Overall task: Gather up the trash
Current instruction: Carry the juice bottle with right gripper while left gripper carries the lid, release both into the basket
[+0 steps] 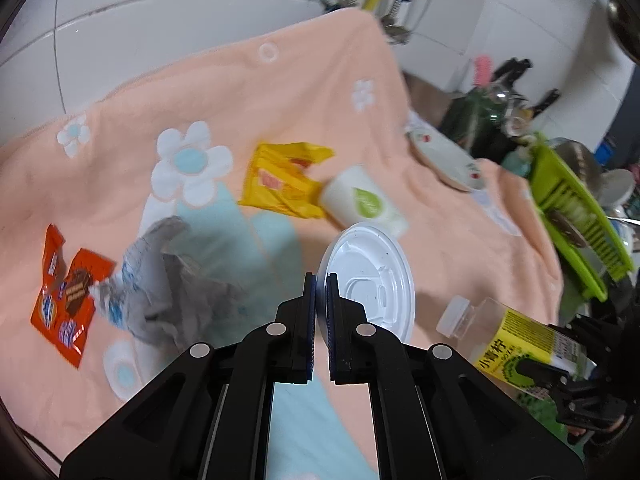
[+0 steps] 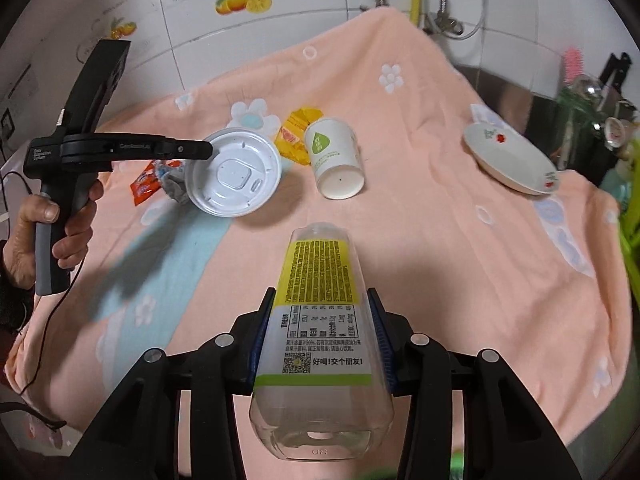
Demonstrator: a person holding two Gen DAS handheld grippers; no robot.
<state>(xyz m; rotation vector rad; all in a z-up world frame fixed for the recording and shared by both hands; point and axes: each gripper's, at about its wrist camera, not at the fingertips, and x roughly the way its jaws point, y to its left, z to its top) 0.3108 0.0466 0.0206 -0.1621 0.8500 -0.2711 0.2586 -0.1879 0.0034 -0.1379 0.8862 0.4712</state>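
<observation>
My left gripper (image 1: 320, 284) is shut on the rim of a white plastic lid (image 1: 370, 280) and holds it above the peach towel; the lid also shows in the right wrist view (image 2: 234, 172). My right gripper (image 2: 320, 320) is shut on a clear plastic bottle (image 2: 320, 320) with a yellow-green label, lifted off the towel; it shows in the left wrist view (image 1: 516, 340). On the towel lie a white paper cup (image 2: 336, 160) on its side, a yellow wrapper (image 1: 284, 180), an orange wrapper (image 1: 66, 300) and a crumpled grey wrapper (image 1: 168, 284).
The peach flowered towel (image 2: 440, 240) covers the counter. A white plate (image 2: 508, 160) with a red mark sits at the towel's right. A green dish rack (image 1: 576, 216) and kitchenware stand at the right. A tiled wall (image 2: 280, 12) with hoses is behind.
</observation>
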